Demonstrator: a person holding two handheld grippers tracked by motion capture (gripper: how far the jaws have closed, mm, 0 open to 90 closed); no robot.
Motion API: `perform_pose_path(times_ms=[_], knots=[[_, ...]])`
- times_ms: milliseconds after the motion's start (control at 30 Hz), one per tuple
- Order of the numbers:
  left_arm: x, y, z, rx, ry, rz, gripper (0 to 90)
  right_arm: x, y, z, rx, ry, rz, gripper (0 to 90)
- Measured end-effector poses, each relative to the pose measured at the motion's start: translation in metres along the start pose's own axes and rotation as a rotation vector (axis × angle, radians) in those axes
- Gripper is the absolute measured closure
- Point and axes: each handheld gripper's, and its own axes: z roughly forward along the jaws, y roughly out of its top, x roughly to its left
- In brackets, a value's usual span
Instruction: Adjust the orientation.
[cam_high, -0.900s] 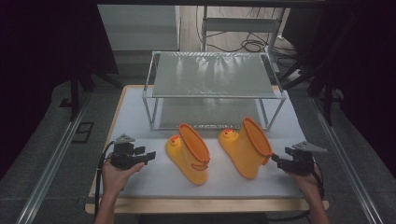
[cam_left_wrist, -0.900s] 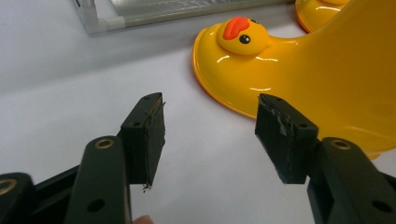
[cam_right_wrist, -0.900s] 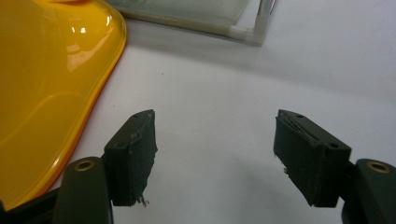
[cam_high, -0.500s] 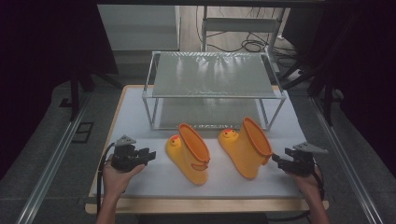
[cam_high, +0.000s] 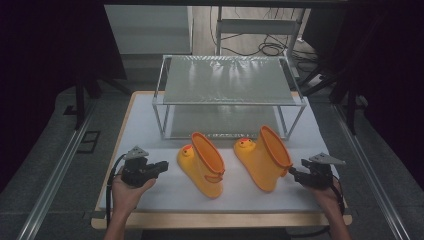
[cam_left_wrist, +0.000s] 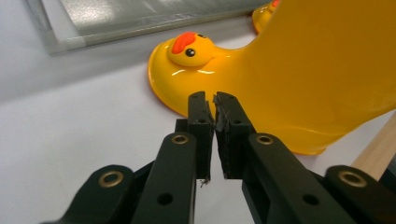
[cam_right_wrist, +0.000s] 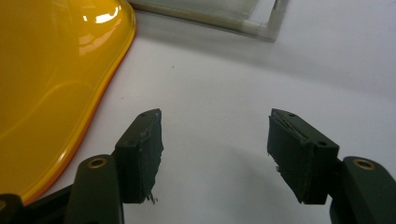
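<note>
Two yellow rubber boots with duck faces on the toes lie on a white mat (cam_high: 150, 130). The left boot (cam_high: 202, 162) lies just right of my left gripper (cam_high: 164, 166), whose jaws are shut with nothing between them. In the left gripper view, this gripper (cam_left_wrist: 213, 100) points at that boot (cam_left_wrist: 303, 74) close to its duck head (cam_left_wrist: 187, 49) without touching it. The right boot (cam_high: 264, 157) lies just left of my right gripper (cam_high: 293, 173). In the right gripper view, that gripper (cam_right_wrist: 215, 135) stands open over bare mat, with the boot's yellow side (cam_right_wrist: 46, 74) to its left.
A two-tier metal rack (cam_high: 230, 82) with grey shelves stands on the mat behind the boots; its lower corner (cam_right_wrist: 261, 23) is visible in the right gripper view. The wooden table edge (cam_high: 220, 220) runs along the front. Dark floor and rails flank the table.
</note>
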Motion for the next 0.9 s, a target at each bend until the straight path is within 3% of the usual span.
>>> perform_pose_path(times_ms=[400, 600, 667, 700, 900], knots=[[-0.027, -0.003, 0.011, 0.012, -0.05, 0.03, 88.3, 0.001, 0.003, 0.001, -0.006, -0.016, -0.005, 36.6], [-0.057, -0.018, 0.022, 0.03, -0.123, 0.082, 88.7, 0.003, 0.001, 0.004, 0.003, -0.017, -0.002, 36.8], [-0.063, -0.021, 0.023, 0.037, -0.128, 0.098, 88.9, 0.004, 0.0, 0.006, 0.009, -0.018, -0.003, 36.8], [-0.075, -0.026, 0.027, 0.05, -0.14, 0.127, 88.9, 0.004, 0.0, 0.006, 0.01, -0.021, -0.007, 36.8], [-0.108, -0.034, 0.05, 0.067, -0.185, 0.2, 89.4, 0.002, -0.003, 0.001, 0.001, -0.032, 0.025, 36.8]])
